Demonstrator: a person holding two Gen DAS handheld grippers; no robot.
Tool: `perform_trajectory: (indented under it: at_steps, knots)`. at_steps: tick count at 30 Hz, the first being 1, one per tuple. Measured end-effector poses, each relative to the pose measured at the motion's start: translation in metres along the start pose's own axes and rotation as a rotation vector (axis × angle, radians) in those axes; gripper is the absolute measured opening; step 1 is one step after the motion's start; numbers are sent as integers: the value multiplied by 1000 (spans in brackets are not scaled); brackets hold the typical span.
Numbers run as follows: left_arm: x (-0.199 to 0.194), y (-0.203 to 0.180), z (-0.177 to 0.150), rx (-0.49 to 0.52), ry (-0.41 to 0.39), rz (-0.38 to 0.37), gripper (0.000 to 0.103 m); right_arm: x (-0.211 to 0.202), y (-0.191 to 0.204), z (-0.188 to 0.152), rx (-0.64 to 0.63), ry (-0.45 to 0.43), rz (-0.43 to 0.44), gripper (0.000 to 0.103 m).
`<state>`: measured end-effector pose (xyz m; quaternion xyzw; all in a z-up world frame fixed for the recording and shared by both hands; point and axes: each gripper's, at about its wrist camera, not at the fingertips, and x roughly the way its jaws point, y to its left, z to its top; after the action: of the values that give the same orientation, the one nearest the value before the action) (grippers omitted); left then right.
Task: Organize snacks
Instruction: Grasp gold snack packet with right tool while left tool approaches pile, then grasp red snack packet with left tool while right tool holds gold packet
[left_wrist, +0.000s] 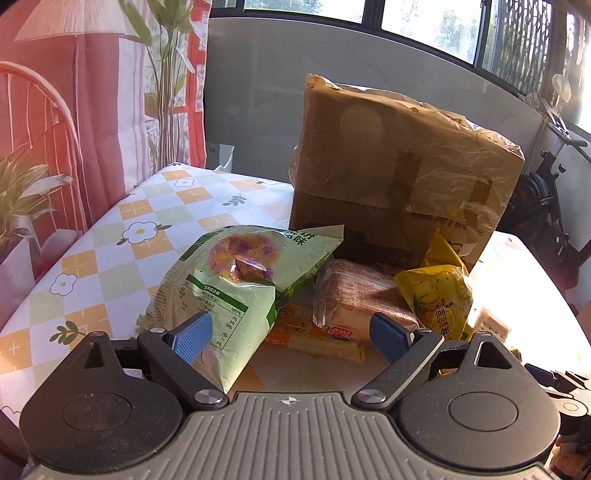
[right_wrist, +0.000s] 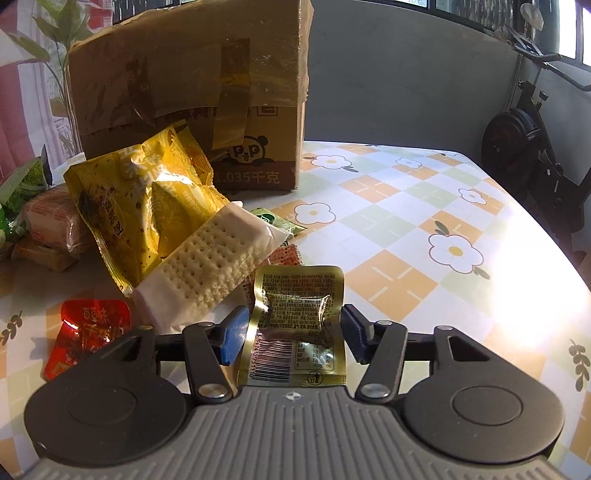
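Observation:
A pile of snacks lies in front of a taped cardboard box (left_wrist: 399, 173). In the left wrist view my left gripper (left_wrist: 291, 332) is open, its left finger against a green snack bag (left_wrist: 236, 291); an orange packet (left_wrist: 314, 336) and a pink wrapped pack (left_wrist: 354, 299) lie between the jaws, a yellow bag (left_wrist: 439, 295) to the right. In the right wrist view my right gripper (right_wrist: 291, 336) is open around a small gold packet (right_wrist: 299, 328) that lies flat between the jaws. A cracker pack (right_wrist: 210, 266), the yellow bag (right_wrist: 147, 214) and a red packet (right_wrist: 88, 332) lie to the left.
The table wears a checkered flower cloth (right_wrist: 424, 229). The cardboard box (right_wrist: 192, 92) stands at the back. A red-patterned curtain (left_wrist: 74, 110) hangs at the left, and an exercise bike (right_wrist: 532, 129) stands beyond the table's right edge.

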<state>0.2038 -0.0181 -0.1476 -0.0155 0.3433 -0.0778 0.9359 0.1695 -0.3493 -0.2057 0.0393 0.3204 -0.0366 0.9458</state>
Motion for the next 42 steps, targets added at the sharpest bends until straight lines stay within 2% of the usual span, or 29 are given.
perform_trajectory:
  at_steps: [3, 17, 20, 25, 31, 38, 42]
  knots:
    - [-2, 2, 0, -9, -5, 0, 93, -6, -5, 1, 35, -4, 24, 45]
    - [0, 10, 0, -26, -2, 23, 92, -4, 3, -1, -6, -32, 94, 45]
    - [2, 13, -1, -29, 9, 15, 88, -2, 3, -5, -29, -49, 98, 45]
    - [11, 4, -5, -5, 58, -46, 83, -3, 1, -5, -18, -51, 113, 45]
    - [27, -28, -18, 47, 166, -188, 80, -8, 0, -5, -16, -63, 154, 45]
    - [40, -73, -41, 136, 257, -232, 78, -14, -18, -9, 60, -112, 218, 45]
    - [47, -94, -54, 193, 295, -225, 78, -16, -23, -11, 82, -124, 253, 45]
